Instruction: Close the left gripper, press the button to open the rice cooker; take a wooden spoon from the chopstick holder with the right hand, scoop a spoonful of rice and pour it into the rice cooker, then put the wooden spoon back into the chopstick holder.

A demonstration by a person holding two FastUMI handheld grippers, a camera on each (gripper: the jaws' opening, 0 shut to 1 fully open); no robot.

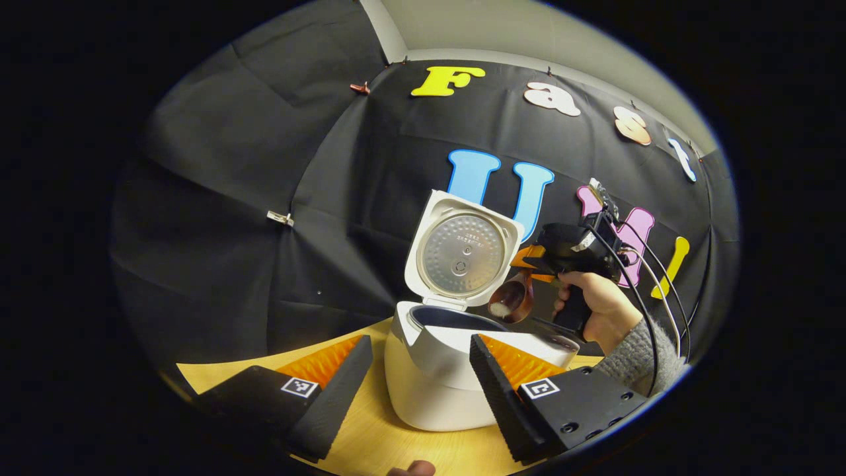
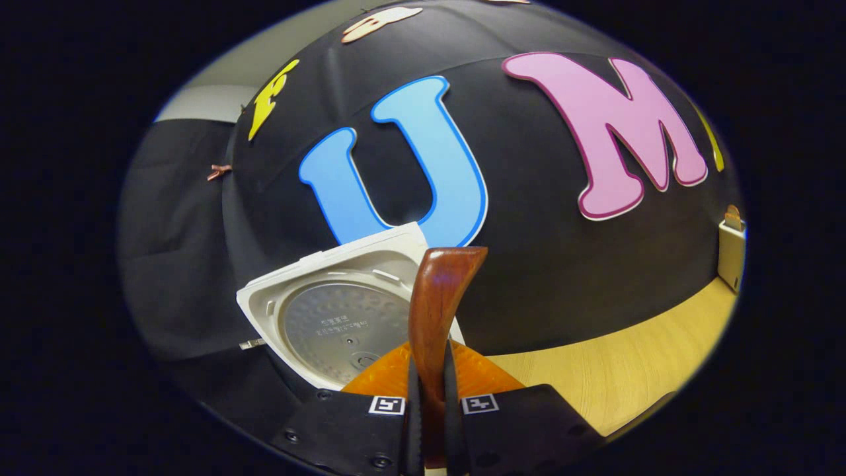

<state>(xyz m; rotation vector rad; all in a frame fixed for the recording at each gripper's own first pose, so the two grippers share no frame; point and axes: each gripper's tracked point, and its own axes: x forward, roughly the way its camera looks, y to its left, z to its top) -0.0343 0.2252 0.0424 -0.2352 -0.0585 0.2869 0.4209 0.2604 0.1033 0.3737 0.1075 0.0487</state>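
**Spoon tipping rice toward the open cooker**

The left gripper [image 1: 416, 370] is hanging back near, fingers wide and empty, framing the rice cooker [image 1: 436, 383] on the desk [image 1: 370, 443]. Its lid [image 1: 462, 251] is standing open. At right, the right gripper [image 2: 429, 423] is clamping the wooden spoon [image 1: 510, 301] by its handle, bowl tilting beside the pot's rim, likely to pour; nothing is blocking it.

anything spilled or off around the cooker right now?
Nothing stands out. Rice cooker sits upright, lid fully open. Right tongs grip the wooden spoon over the pot's rim, a little rice in its bowl. No grains visible on the table.
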